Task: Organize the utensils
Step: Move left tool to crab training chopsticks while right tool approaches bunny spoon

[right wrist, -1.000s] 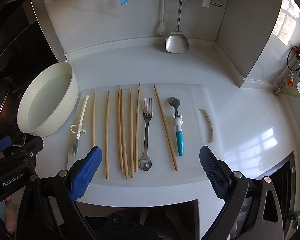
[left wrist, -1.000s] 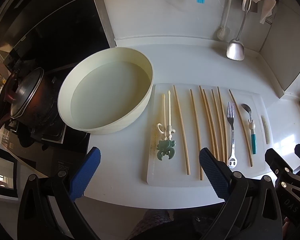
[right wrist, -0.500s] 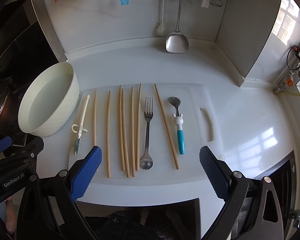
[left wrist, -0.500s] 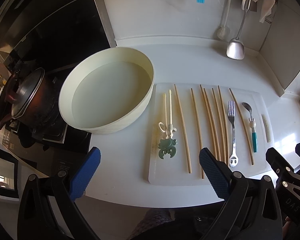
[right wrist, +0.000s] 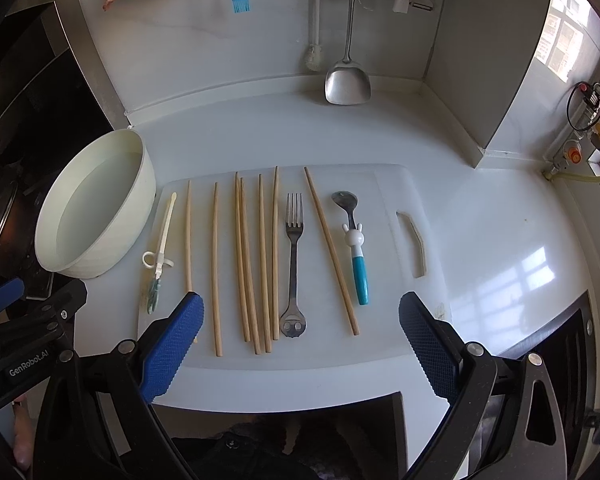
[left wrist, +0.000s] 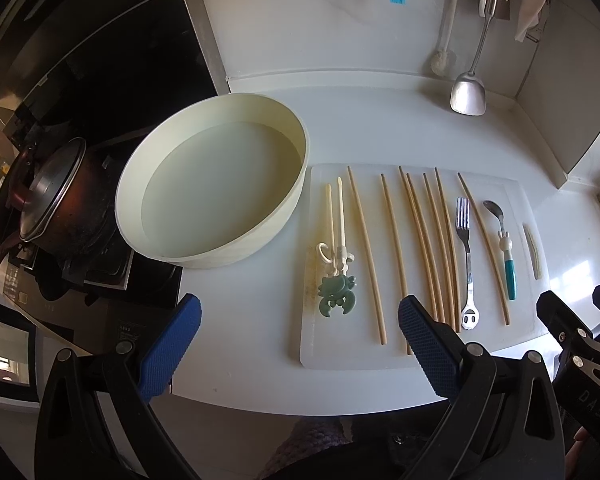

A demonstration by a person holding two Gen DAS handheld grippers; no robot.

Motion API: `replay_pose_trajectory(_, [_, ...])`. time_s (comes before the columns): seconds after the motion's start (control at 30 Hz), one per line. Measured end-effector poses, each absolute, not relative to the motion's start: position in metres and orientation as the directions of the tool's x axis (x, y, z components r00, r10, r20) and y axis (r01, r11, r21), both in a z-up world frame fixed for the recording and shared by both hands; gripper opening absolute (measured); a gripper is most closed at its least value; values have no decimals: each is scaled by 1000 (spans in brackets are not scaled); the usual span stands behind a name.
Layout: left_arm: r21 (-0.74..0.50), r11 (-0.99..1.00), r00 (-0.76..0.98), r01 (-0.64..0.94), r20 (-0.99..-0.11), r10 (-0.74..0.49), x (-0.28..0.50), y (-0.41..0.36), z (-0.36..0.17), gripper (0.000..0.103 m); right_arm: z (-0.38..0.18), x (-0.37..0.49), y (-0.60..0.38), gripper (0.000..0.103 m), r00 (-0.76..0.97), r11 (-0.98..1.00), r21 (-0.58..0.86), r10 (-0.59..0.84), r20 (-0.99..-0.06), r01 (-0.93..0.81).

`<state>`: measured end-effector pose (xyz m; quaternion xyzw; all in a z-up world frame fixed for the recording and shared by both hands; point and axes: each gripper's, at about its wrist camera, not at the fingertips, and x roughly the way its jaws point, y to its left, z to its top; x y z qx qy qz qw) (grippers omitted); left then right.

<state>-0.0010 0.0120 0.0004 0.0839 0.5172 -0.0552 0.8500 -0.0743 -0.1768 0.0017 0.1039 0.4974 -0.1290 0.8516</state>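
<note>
A white cutting board (right wrist: 384,200) (left wrist: 512,344) lies on the counter. On it lie several wooden chopsticks (right wrist: 260,260) (left wrist: 424,240), a metal fork (right wrist: 294,240) (left wrist: 466,248), a small spoon with a teal handle (right wrist: 358,264) (left wrist: 508,264) and cream training chopsticks with a green crab top (left wrist: 336,256) (right wrist: 160,248). My left gripper (left wrist: 298,342) hovers open over the board's near left corner, holding nothing. My right gripper (right wrist: 298,342) hangs open above the board's near edge, also holding nothing.
A cream round basin (left wrist: 212,184) (right wrist: 96,216) holding water stands left of the board. A dark pot (left wrist: 56,204) sits on the stove at far left. A metal spatula (right wrist: 348,80), a brush and a blue silicone brush (right wrist: 240,2) hang on the back wall.
The left wrist view has drifted slightly left, so the board sits a little further right in it. The utensils lie where they were.
</note>
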Motion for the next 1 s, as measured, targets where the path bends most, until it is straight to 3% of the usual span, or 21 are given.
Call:
replay_pose_trajectory(0.6, [0, 967, 398, 256, -911, -106, 9, 10, -56, 97, -48, -97, -205, 94, 458, 901, 40, -181, -870, 433])
replay_pose_trajectory(1.0, [21, 991, 450, 132, -892, -41, 11, 2, -85, 97, -78, -75, -244, 94, 507, 939, 11, -175, -844, 343])
